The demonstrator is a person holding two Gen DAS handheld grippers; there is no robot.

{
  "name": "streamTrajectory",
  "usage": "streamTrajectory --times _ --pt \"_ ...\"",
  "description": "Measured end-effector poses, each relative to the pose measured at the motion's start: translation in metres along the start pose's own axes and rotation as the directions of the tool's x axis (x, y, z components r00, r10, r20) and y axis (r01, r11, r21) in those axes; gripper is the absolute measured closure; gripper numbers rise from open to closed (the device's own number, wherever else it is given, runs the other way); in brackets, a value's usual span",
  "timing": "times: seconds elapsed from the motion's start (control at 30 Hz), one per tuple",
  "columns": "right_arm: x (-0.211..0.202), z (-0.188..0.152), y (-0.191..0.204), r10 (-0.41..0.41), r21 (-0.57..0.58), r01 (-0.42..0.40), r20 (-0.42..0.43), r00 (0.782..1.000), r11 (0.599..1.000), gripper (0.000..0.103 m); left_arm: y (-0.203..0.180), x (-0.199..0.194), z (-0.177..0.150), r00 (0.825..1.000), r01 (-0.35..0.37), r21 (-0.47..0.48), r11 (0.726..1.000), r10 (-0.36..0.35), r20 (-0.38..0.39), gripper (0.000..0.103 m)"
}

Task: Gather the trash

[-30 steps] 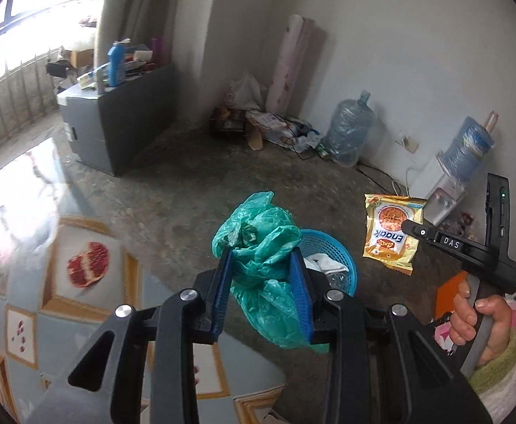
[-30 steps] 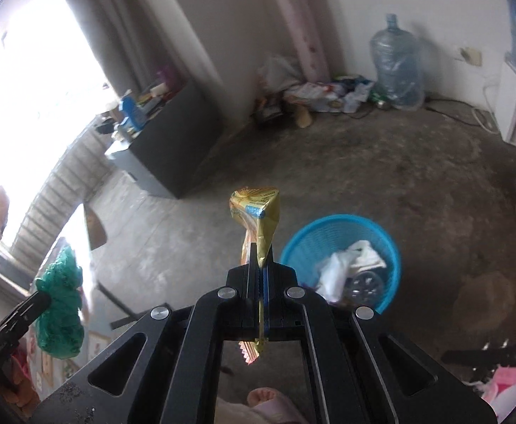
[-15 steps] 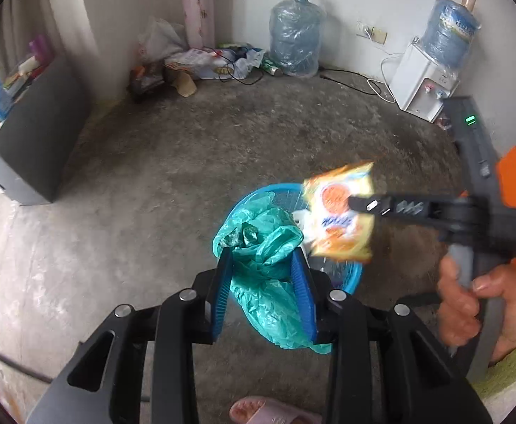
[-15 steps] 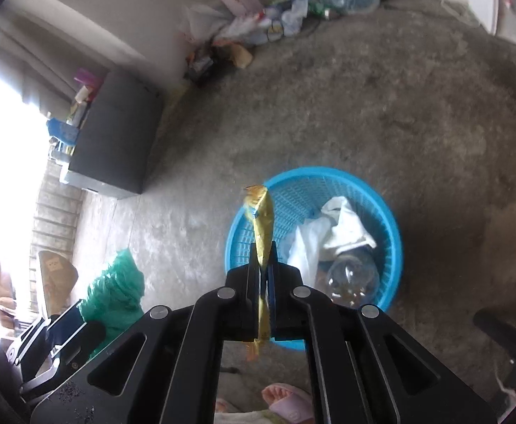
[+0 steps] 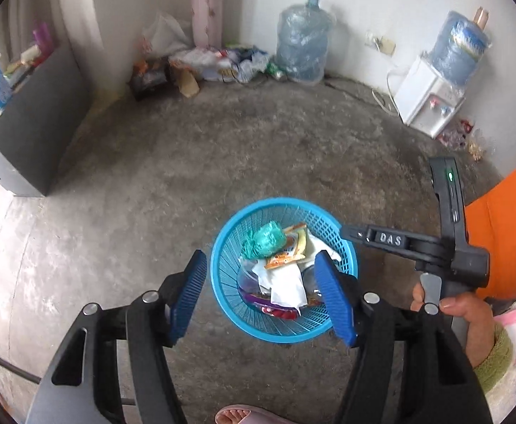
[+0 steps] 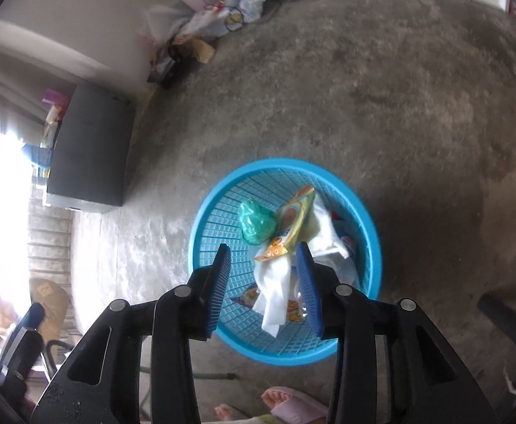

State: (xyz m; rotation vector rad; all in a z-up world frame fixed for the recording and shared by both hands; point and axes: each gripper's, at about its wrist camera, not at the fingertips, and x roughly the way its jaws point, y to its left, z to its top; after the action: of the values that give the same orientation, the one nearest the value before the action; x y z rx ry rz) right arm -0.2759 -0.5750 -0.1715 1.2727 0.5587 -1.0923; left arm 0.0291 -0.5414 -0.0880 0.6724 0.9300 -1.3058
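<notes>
Both grippers hang over the blue basket (image 5: 222, 304) on the concrete floor (image 5: 187, 176), and both are empty: the left gripper (image 5: 263, 291) has its jaws opening wide with nothing between the pads, the right gripper (image 6: 263, 281) has its jaws opening too, narrower, nothing pinched. The trash is in the basket: green plastic bag (image 5: 265, 238) balled up near the far side, yellow-orange snack packet (image 6: 289, 226) leaning against it, both on top of white crumpled paper (image 6: 273, 289) and what looks like a clear bottle (mostly buried). Risks, as I judge them: the packet lies propped on a loose, high pile, so it could slide toward the rim or tip out if a gripper brushes it on the way up; the bag is light and may spring open and ride over the edge. The basket itself is light mesh, so a knock from a jaw could shove or tilt it. The two grippers are close together over the same opening and could clip each other when pulling away. Hard to make out: the bottom layer of the basket, just red and purple scraps under the paper; packet print is unreadable. The right gripper's jaws are cut off in the left view, only its black body and the hand (image 5: 466, 318) on the handle show. The pile by the far wall (image 5: 222, 63) is a blur, can't tell if it counts as trash to collect. A slippered foot (image 6: 289, 406) shows at the bottom edge.
</notes>
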Motion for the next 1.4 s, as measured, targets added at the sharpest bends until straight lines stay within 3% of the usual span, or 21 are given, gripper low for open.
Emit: streamTrajectory --times 0.13,0.27,0.43,0.57,0.7,0.8,0.93,1.0,1.07,1.13,1.2,1.27,1.33,1.4 --pt "-0.028 -0.006 0.028 -0.008 -0.110 0.018 0.088 0.996 0.994 0.058 0.009 -0.050 -0.006 0.997 -0.005 -0.041 0.999 0.009 0.083 0.037" --pt "-0.071 -0.029 0.070 0.030 -0.253 0.017 0.182 0.983 0.967 0.050 0.019 -0.115 -0.025 0.982 -0.025 -0.066 0.998 0.037 0.184 0.028" --pt "-0.133 -0.081 0.123 0.119 -0.462 0.031 0.293 0.949 0.886 0.032 0.037 -0.200 -0.074 0.948 -0.073 -0.153 0.985 0.117 0.295 0.016" --pt "-0.173 -0.125 0.153 0.201 -0.577 0.031 0.335 0.921 0.816 0.016 0.052 -0.257 -0.126 0.911 -0.134 -0.278 0.951 0.229 0.343 0.006" --pt "-0.201 -0.165 0.173 0.292 -0.650 0.009 0.353 0.889 0.760 0.008 0.066 -0.297 -0.176 0.881 -0.194 -0.420 0.887 0.345 0.322 0.006" --pt "-0.213 -0.192 0.187 0.340 -0.705 -0.001 0.341 0.877 0.709 0.008 0.074 -0.319 -0.210 0.856 -0.266 -0.510 0.818 0.444 0.265 0.006" --pt "-0.221 -0.225 0.203 0.345 -0.769 0.049 0.341 0.874 0.637 0.008 0.072 -0.344 -0.254 0.778 -0.372 -0.612 0.698 0.595 0.205 0.006" --pt "-0.225 -0.241 0.210 0.370 -0.791 0.063 0.353 0.859 0.609 0.008 0.070 -0.351 -0.272 0.736 -0.417 -0.644 0.641 0.654 0.175 0.006" --pt "-0.226 -0.258 0.215 0.385 -0.812 0.079 0.357 0.851 0.578 0.008 0.067 -0.355 -0.289 0.710 -0.445 -0.673 0.591 0.691 0.137 0.006" --pt "-0.222 -0.271 0.219 0.360 -0.829 0.104 0.348 0.866 0.550 0.008 0.067 -0.354 -0.307 0.697 -0.485 -0.688 0.539 0.713 0.068 0.006" --pt "-0.209 -0.281 0.224 0.303 -0.845 0.123 0.318 0.898 0.520 0.008 0.065 -0.350 -0.324 0.694 -0.518 -0.695 0.499 0.720 -0.001 0.006" --pt "-0.198 -0.291 0.224 0.240 -0.854 0.129 0.282 0.929 0.504 0.008 0.066 -0.342 -0.341 0.703 -0.536 -0.699 0.473 0.709 -0.059 0.006" --pt "-0.187 -0.302 0.222 0.186 -0.860 0.145 0.266 0.946 0.489 0.008 0.067 -0.334 -0.359 0.709 -0.550 -0.710 0.440 0.695 -0.118 0.006" --pt "-0.176 -0.313 0.218 0.148 -0.879 0.151 0.241 0.959 0.452 0.008 0.070 -0.330 -0.372 0.729 -0.539 -0.732 0.416 0.666 -0.158 0.006"
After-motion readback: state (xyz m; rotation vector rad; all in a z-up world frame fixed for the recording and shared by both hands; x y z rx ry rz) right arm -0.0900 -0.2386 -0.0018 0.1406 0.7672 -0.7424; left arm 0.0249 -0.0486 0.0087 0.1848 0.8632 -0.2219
